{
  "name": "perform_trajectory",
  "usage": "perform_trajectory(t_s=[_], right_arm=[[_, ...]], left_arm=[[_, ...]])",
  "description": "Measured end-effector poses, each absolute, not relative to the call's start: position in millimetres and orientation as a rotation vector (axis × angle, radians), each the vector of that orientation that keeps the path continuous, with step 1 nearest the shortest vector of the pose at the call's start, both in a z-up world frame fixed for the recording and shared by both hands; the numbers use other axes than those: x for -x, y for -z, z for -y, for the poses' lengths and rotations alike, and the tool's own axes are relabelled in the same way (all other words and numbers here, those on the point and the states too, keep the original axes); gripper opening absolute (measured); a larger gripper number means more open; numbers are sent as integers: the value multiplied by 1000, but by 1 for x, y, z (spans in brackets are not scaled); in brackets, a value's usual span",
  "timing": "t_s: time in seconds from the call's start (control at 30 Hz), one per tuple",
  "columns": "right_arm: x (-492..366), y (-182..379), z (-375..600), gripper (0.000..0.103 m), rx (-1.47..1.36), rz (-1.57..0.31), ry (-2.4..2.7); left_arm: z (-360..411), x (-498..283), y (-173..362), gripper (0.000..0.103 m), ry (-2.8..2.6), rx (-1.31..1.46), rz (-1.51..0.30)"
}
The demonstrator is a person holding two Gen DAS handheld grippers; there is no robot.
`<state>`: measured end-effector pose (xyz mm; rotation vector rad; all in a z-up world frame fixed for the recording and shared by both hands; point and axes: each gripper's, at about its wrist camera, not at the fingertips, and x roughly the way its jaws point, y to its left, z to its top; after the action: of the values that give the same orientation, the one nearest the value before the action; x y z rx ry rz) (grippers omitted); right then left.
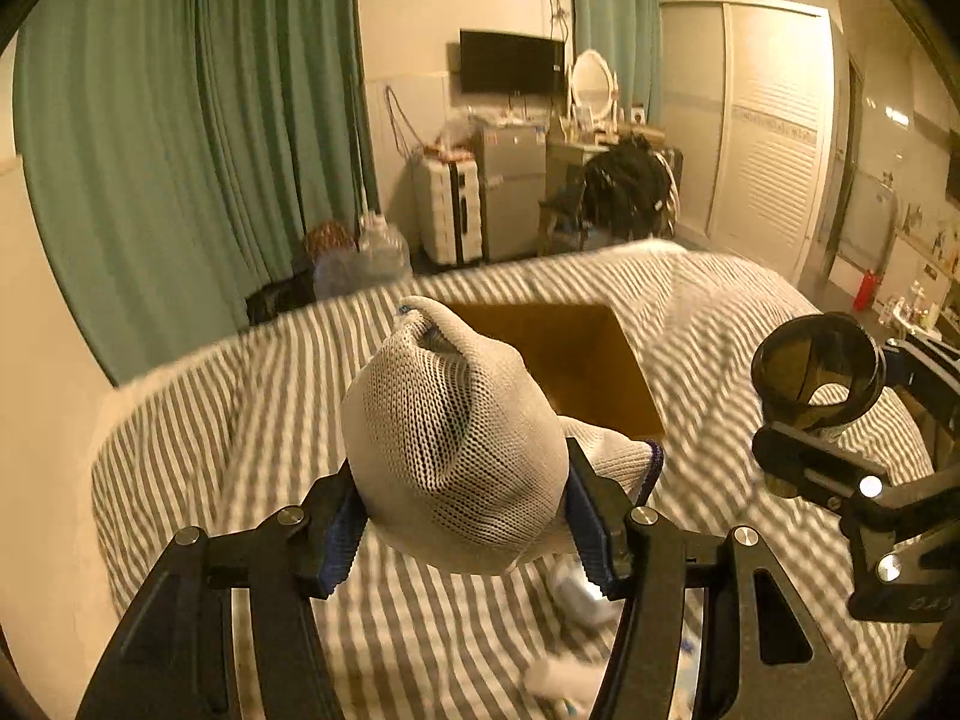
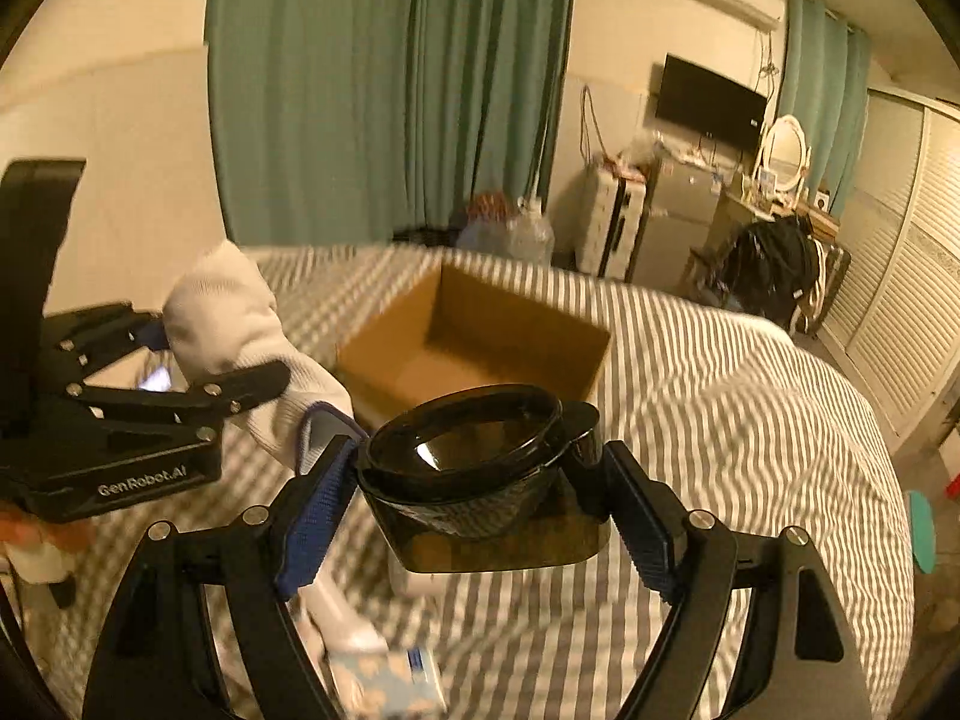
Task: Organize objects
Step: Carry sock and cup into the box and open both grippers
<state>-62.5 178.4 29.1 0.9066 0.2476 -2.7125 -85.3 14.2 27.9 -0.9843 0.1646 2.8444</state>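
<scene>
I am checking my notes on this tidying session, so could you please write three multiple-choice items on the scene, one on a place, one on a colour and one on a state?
1. Where does the cardboard box stand?
A. on the striped bed cover
B. on the floor by the curtains
C. on the dressing table

2. What colour are the curtains?
A. red
B. green
C. white

3. What is the state of the right gripper?
A. open and empty
B. shut on a white knitted glove
C. shut on a dark translucent cup

Answers:
1 A, since the striped bed cover surrounds the open box on every side.
2 B, as both wrist views show green drapes behind the bed.
3 C, because the dark translucent cup sits clamped between its blue pads, while the white knitted glove is in the left gripper.
</scene>
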Motion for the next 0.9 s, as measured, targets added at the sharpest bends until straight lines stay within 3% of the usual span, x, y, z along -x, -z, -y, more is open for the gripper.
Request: perform_trajectory(t_s=[0.27, 0.47, 0.9], right_arm=[[139, -72, -175, 81, -807, -185, 2748], [214, -77, -182, 81, -799, -85, 2763], [319, 33, -194, 81, -1048, 62, 2697]], left_arm=[[0, 173, -45, 60, -2844, 993, -112], [-11, 244, -25, 60, -2854, 1016, -160], [-45, 278, 80, 60, -2713, 1234, -201]])
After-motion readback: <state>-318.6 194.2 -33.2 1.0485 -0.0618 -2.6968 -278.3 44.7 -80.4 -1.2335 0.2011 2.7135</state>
